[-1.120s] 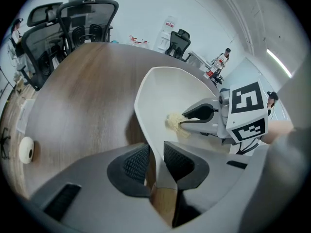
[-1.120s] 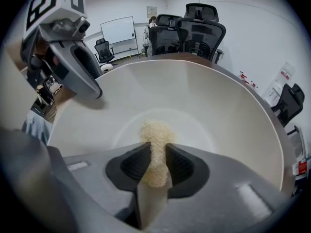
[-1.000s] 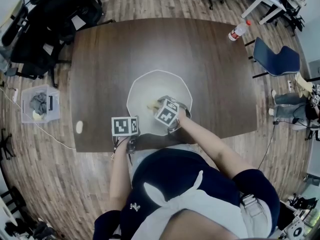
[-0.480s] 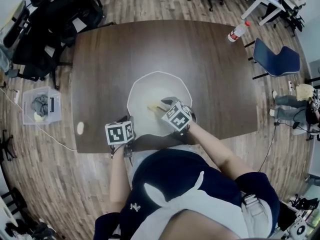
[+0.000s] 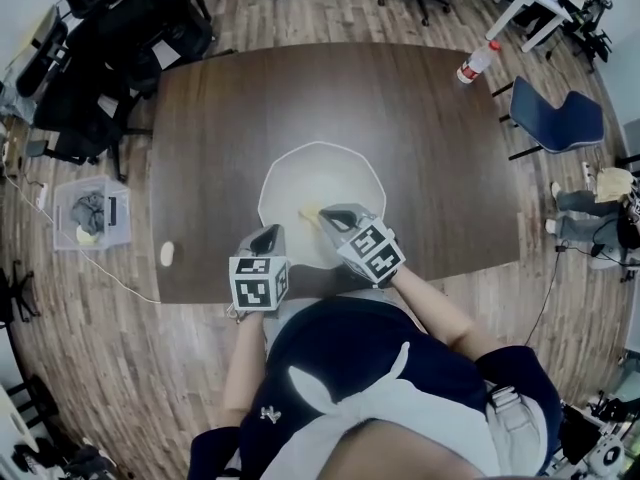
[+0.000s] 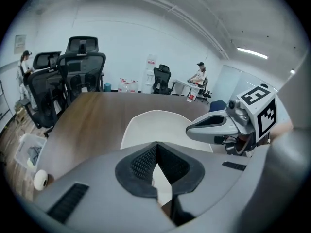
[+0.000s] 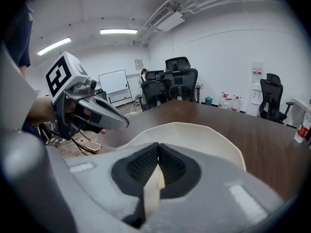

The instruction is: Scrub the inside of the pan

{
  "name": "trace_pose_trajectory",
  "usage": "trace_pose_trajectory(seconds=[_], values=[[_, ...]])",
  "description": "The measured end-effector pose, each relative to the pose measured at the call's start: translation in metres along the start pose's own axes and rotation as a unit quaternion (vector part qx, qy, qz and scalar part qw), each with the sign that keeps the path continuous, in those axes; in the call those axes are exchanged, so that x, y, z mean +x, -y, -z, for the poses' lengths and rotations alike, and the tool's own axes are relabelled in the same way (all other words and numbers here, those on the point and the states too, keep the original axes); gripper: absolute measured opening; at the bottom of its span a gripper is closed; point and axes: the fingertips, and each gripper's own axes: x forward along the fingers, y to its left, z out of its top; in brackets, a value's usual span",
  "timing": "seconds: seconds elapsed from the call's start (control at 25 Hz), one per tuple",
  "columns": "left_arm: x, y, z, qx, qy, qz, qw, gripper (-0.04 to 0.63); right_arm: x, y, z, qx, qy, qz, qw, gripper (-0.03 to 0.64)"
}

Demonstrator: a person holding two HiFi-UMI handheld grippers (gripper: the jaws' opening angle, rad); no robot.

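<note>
**Inspector:** White pan (image 5: 322, 173): shallow, many-sided rim, no handle visible. It lies on the table (image 5: 300, 88), toward the person's edge.

**Clerk:** Handling?

**Inspector:** Judged light, stiff and smooth, so likely to slide under scrubbing. Steady it at the near rim.

**Clerk:** Claws?

**Inspector:** Both the left claw (image 6: 157, 144) and the right claw (image 7: 158, 143) have just closed, with nothing between their jaws. They are poised over the pan's near side.

I can read no text, number or brand in any view. The cube on the left gripper (image 5: 266, 236) and the one on the right gripper (image 5: 336, 216) carry only black-and-white square patterns. The label on the bottle (image 5: 477, 63) at the table's (image 5: 250, 118) 2 o'clock edge is too small to read. So is the wall sheet (image 6: 20, 41) at 10 o'clock in the left gripper view.
</note>
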Motion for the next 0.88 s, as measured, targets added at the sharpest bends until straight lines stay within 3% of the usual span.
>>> trace_pose_trajectory(seconds=[0.2,0.4,0.52,0.88], values=[[-0.01,0.049,-0.008,0.069,0.036,0.056,0.9954,0.005,-0.019,-0.017,-0.002,0.021,0.03,-0.006,0.999,-0.002],[-0.024,0.091,-0.009,0.122,0.076,0.126,0.9816,0.003,-0.038,-0.033,-0.006,0.0,0.056,-0.003,0.998,-0.002],[-0.031,0.104,-0.01,0.131,0.094,0.14,0.9769,0.003,-0.045,-0.039,-0.007,-0.009,0.065,-0.002,0.998,-0.002],[-0.031,0.114,0.001,0.123,0.088,0.135,0.9793,0.003,-0.061,-0.038,0.004,0.013,0.069,0.017,0.997,-0.002]])
